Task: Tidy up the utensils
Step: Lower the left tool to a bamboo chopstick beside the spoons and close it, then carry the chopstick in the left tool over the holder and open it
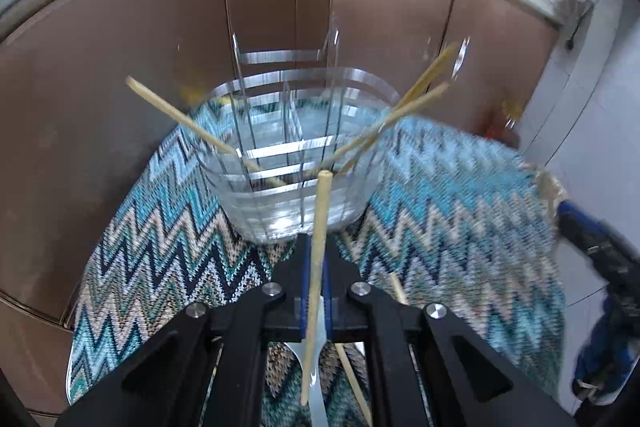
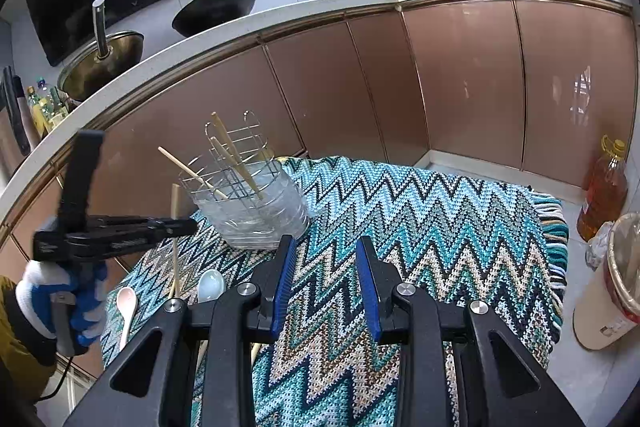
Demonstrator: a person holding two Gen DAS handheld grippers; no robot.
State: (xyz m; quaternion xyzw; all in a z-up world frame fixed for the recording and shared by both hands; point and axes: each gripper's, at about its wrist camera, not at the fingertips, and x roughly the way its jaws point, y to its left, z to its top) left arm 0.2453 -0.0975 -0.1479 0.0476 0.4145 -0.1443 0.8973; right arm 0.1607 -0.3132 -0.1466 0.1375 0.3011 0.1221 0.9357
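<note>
One chopstick is pinched between the closed pads of the left hand-held gripper, its long axis pointing forward and up toward the wire utensil holder straight ahead on the zigzag cloth. Three chopsticks already lean inside the holder. In the right wrist view, the right hand-held gripper stands partly open and empty, while two spoons lie on the cloth to its left. I judge the left hand nearer to the holder.

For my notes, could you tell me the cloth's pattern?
Zigzag chevrons in teal, blue, beige and black; the cloth shows best from the right wrist.
</note>
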